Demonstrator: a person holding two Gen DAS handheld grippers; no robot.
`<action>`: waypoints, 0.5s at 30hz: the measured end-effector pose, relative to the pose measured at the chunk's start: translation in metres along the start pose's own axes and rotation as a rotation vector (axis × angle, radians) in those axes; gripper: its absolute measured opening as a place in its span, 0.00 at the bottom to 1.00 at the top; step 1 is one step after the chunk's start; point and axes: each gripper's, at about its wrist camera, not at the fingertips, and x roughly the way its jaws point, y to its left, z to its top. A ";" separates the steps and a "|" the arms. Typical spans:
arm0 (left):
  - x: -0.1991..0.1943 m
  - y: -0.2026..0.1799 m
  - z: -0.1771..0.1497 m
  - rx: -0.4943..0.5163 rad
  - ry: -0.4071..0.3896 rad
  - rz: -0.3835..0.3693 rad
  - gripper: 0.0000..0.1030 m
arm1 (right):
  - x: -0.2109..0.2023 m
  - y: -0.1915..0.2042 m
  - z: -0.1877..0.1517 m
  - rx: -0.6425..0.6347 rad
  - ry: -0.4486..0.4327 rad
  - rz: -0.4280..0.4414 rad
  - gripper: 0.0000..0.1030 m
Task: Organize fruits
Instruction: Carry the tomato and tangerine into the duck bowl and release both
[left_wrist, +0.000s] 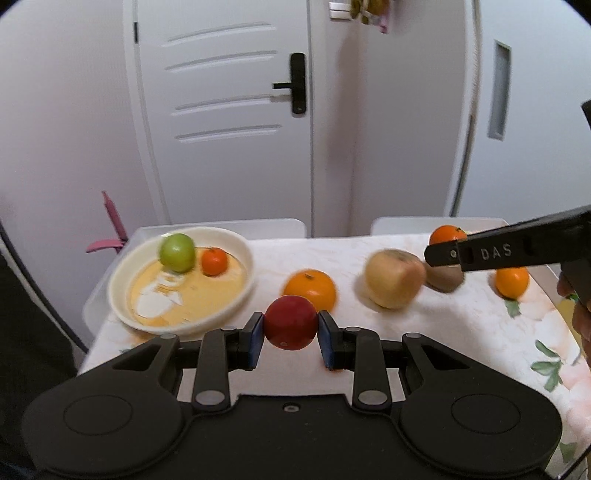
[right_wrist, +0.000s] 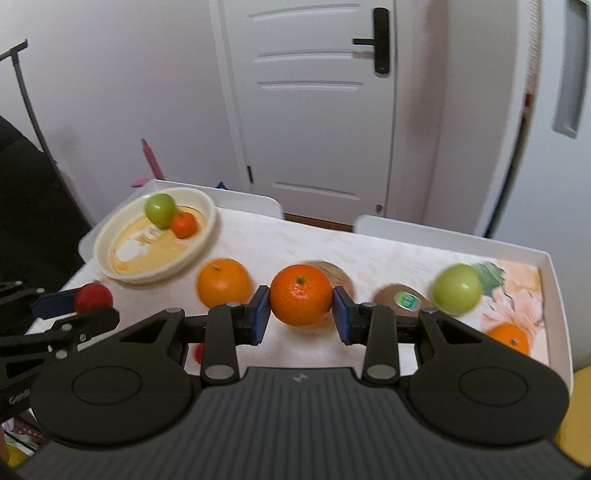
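My left gripper (left_wrist: 290, 334) is shut on a red apple (left_wrist: 290, 322) and holds it above the table's near left part; it also shows in the right wrist view (right_wrist: 92, 297). My right gripper (right_wrist: 300, 312) is shut on an orange mandarin (right_wrist: 301, 295), held above the table. A cream bowl (left_wrist: 236, 299) at the far left holds a green apple (left_wrist: 177, 253) and a small mandarin (left_wrist: 214, 261). On the table lie an orange (left_wrist: 310, 288), a yellow apple (left_wrist: 393, 278), a kiwi (right_wrist: 400, 299), a green apple (right_wrist: 457, 288) and another mandarin (right_wrist: 509, 338).
The table (right_wrist: 280, 247) has a floral cloth and a white raised rim (right_wrist: 554, 280) on the right. Two white chair backs (left_wrist: 258, 225) stand behind it, before a white door (left_wrist: 229, 110). A pink object (left_wrist: 110, 225) leans at the far left.
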 end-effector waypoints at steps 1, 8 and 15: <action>0.000 0.005 0.002 -0.003 -0.001 0.004 0.33 | 0.001 0.007 0.004 -0.005 0.000 0.006 0.49; 0.003 0.051 0.023 -0.008 -0.009 0.028 0.33 | 0.017 0.049 0.028 -0.024 0.007 0.030 0.49; 0.024 0.099 0.039 0.006 0.008 0.035 0.33 | 0.045 0.083 0.047 -0.026 0.028 0.035 0.49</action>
